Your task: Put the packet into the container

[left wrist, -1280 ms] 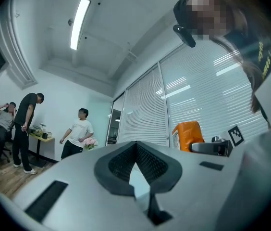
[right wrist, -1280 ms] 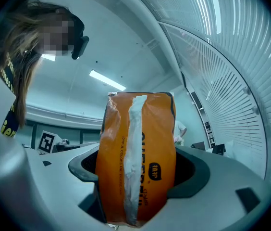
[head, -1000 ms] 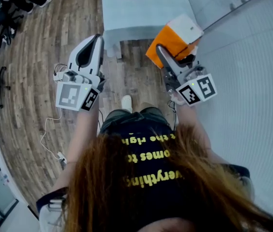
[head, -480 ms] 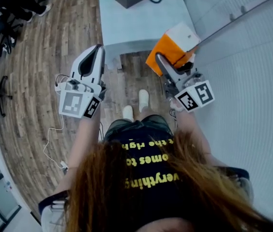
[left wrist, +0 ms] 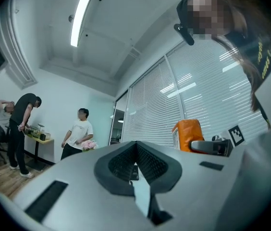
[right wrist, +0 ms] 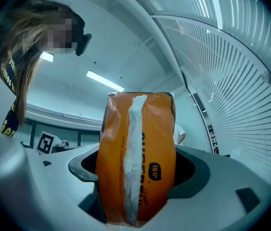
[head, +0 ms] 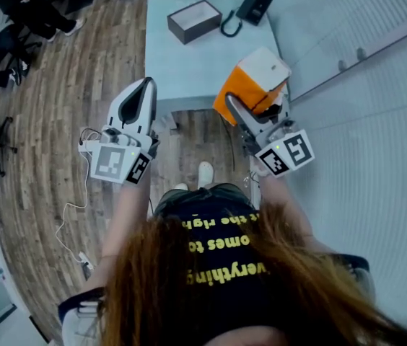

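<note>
My right gripper [head: 252, 105] is clamped on the orange packet [head: 245, 83] above the table's [head: 189, 71] near right edge, my left gripper [head: 140, 92] hangs closed and empty, and the open box [head: 194, 21], which I take for the container, sits far off, so carrying and dropping remain.

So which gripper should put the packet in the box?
Right gripper: it holds the orange packet. The left gripper is shut with nothing in it. The box sits on the table ahead.
</note>
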{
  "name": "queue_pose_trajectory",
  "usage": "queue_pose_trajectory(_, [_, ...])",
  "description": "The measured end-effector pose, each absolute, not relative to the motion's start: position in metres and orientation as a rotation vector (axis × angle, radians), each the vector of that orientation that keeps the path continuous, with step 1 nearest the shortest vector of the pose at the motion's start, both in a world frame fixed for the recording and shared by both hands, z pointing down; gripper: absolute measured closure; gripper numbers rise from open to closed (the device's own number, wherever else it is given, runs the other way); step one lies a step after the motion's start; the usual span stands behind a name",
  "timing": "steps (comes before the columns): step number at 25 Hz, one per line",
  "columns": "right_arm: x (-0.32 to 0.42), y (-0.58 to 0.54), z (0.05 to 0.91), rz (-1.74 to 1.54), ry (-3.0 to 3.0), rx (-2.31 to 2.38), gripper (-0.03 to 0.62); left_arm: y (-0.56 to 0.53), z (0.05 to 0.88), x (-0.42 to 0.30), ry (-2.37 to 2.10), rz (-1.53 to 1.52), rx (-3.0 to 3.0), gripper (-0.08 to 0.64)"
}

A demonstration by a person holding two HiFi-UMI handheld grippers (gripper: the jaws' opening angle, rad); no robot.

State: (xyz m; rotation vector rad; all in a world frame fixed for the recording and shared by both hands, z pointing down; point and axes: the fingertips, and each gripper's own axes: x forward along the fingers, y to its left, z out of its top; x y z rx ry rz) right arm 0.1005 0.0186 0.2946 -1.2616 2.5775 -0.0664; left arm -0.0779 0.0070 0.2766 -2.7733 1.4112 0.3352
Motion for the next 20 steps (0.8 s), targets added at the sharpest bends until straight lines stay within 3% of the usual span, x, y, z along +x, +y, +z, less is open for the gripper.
queue_pose_trajectory(20, [0.157, -0.067, 0.303, -0.150, 2.596, -1.185, 0.209, -0.068, 0.283, -0.031, 1.548, 0.285, -2.723, 0.558])
